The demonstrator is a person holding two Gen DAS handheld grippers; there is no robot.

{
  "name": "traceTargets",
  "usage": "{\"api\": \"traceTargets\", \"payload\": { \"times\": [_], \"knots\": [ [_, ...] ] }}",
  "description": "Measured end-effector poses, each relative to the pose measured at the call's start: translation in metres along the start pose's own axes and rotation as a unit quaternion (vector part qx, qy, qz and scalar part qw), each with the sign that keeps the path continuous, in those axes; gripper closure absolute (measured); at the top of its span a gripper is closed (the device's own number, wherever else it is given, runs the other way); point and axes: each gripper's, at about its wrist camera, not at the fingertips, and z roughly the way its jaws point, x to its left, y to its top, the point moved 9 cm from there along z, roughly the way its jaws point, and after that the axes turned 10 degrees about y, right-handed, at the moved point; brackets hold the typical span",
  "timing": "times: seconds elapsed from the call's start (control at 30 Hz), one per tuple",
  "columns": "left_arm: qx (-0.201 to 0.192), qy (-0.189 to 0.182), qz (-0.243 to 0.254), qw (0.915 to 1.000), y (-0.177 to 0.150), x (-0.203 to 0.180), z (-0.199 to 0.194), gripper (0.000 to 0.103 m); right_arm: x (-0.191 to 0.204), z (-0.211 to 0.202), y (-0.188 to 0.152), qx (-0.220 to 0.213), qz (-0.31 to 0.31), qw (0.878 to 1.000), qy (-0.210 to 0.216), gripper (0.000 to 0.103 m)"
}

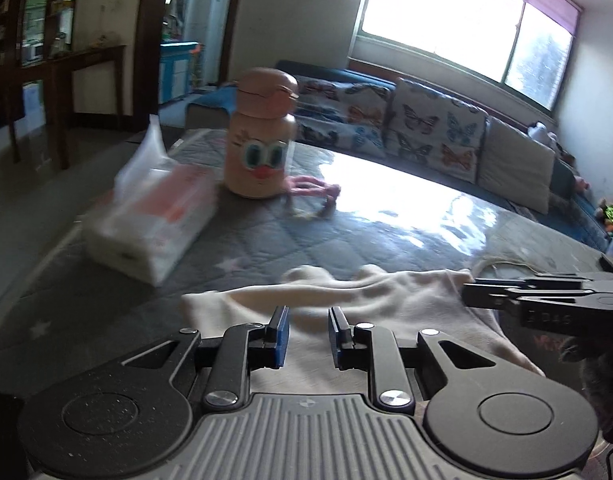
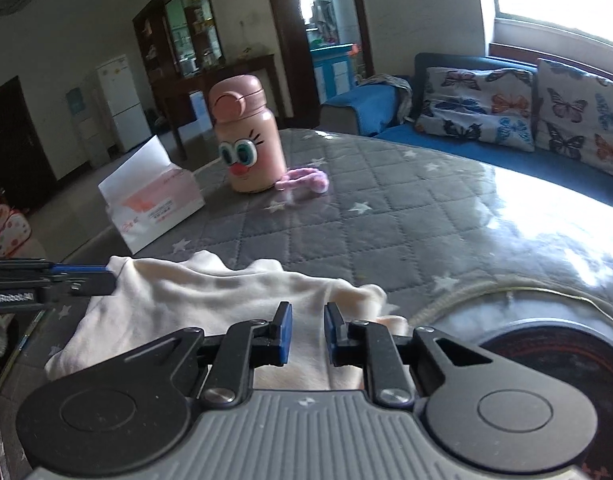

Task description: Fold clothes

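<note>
1. Left gripper point(image 1: 307, 334) sits low over the cream garment point(image 1: 386, 300), blue pads parted by a narrow gap with only cloth showing behind them; nothing is pinched, so my read is that it is poised to take the near hem.

2. Right gripper point(image 2: 307, 334) mirrors it over the same cream garment point(image 2: 210, 296), pads slightly apart and gripping nothing (from the other camera its side-on fingers are too dark to confirm this).

3. The two grippers stand side by side at the near edge, probably so both corners can be lifted together and carried forward in one fold.

4. The garment lies rumpled on the table point(image 2: 406, 208), its far edge wavy, its near part running under both grippers.

5. Room ahead: a broad stretch of quilted grey cover lies beyond the cloth.

6. Far left, well apart from the cloth, stand the tissue pack point(image 2: 154, 208), the pink bottle point(image 2: 248, 136) and a pink strap point(image 2: 306, 180) touching its base; a long fold towards them could crowd them.

7. To the right, a round dark object point(image 2: 554, 364) lies just beside the garment.
</note>
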Motion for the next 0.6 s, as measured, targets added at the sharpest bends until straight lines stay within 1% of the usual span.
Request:
{"api": "traceTargets", "payload": {
  "times": [0.07, 0.13, 0.17, 0.27, 0.4, 0.5, 0.6],
  "knots": [
    [0.006, -0.009, 0.006, 0.9999, 0.002, -0.010, 0.010, 0.080, 0.004, 0.007, 0.004, 0.003, -0.006, 1.000, 0.005, 0.082],
    [0.011, -0.018, 0.009, 0.9997, 0.003, -0.018, 0.019, 0.080, 0.006, 0.013, 0.006, 0.004, -0.012, 1.000, 0.008, 0.077],
    [0.013, -0.021, 0.011, 0.9996, 0.004, -0.021, 0.023, 0.079, 0.007, 0.017, 0.008, 0.005, -0.016, 1.000, 0.009, 0.076],
    [0.020, -0.017, 0.016, 0.9995, 0.005, -0.025, 0.036, 0.079, 0.006, 0.027, 0.009, 0.011, -0.018, 1.000, 0.013, 0.076],
    [0.027, -0.003, 0.019, 0.9994, 0.004, -0.024, 0.051, 0.079, 0.004, 0.038, 0.008, 0.018, -0.026, 0.999, 0.009, 0.076],
    [0.030, 0.001, 0.016, 0.9994, 0.003, -0.023, 0.057, 0.079, 0.002, 0.048, 0.005, 0.027, -0.031, 0.999, 0.007, 0.072],
    [0.027, -0.001, 0.016, 0.9995, 0.004, -0.024, 0.054, 0.079, 0.002, 0.047, 0.005, 0.026, -0.033, 0.999, 0.007, 0.072]
  ]
}}
